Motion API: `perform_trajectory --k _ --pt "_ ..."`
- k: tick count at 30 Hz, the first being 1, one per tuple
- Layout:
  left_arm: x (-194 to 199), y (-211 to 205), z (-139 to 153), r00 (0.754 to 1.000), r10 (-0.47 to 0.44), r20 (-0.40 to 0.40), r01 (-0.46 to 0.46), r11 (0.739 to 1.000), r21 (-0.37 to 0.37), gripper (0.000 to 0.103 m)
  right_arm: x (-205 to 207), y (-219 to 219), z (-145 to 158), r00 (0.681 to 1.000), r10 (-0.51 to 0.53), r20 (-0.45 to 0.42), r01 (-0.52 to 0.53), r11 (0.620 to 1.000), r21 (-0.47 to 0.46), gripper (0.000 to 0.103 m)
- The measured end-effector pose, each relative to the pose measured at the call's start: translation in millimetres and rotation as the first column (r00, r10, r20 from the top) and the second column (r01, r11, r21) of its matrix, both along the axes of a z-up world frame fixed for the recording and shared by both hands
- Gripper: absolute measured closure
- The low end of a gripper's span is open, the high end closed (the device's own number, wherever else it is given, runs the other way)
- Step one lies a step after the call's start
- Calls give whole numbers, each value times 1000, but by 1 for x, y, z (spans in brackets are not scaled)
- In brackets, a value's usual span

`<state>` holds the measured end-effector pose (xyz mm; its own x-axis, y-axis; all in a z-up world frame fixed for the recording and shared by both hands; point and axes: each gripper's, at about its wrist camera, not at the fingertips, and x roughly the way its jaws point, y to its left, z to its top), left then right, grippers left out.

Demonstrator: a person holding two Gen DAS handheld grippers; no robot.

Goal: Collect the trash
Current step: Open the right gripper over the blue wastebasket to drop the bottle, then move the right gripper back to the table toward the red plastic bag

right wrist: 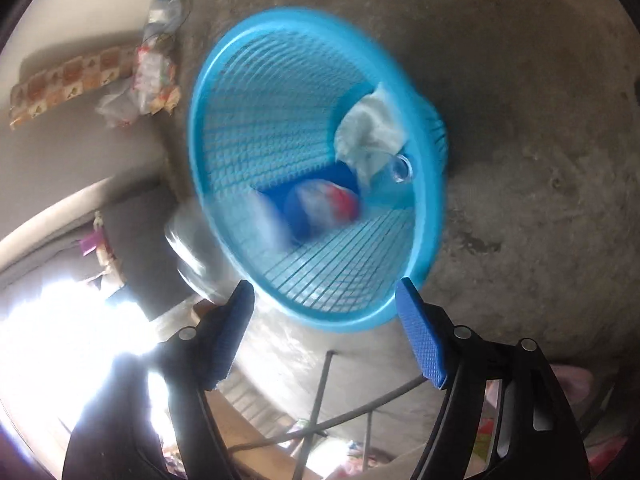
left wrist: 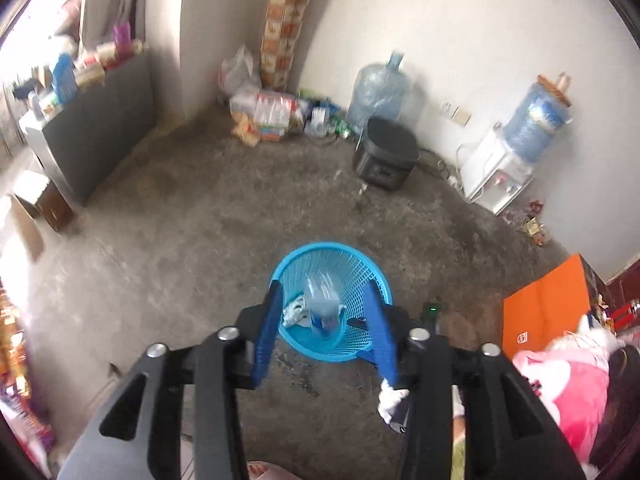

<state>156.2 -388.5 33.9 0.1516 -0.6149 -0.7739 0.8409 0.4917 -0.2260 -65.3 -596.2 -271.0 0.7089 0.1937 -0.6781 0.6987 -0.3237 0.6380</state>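
Observation:
A blue mesh basket (left wrist: 362, 280) stands on the concrete floor, seen from above. My left gripper (left wrist: 323, 286) hangs over it with its blue fingers (left wrist: 268, 332) apart. A blurred clear plastic bottle (left wrist: 322, 308) sits between them over the basket's mouth, and neither pad touches it. Crumpled white paper (left wrist: 294, 312) lies in the basket. In the right wrist view my right gripper (right wrist: 325, 282) stands open and empty at the basket's near rim (right wrist: 340, 320). Inside lie white paper (right wrist: 370, 136), a clear bottle (right wrist: 396, 172) and a blurred blue, red and white thing (right wrist: 320, 208).
A black appliance (left wrist: 386, 156), a large water jug (left wrist: 378, 92) and a water dispenser (left wrist: 500, 172) stand along the far wall. Packets and bags (left wrist: 272, 108) fill the corner. A grey cabinet (left wrist: 100, 128) is on the left, an orange box (left wrist: 544, 304) on the right.

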Motion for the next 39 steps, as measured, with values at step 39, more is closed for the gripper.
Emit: perform_trajectory --k 39 --pt "-47 481 35 744 665 66 -585 696 -416 20 111 273 337 461 887 -18 -541 264 -799 41"
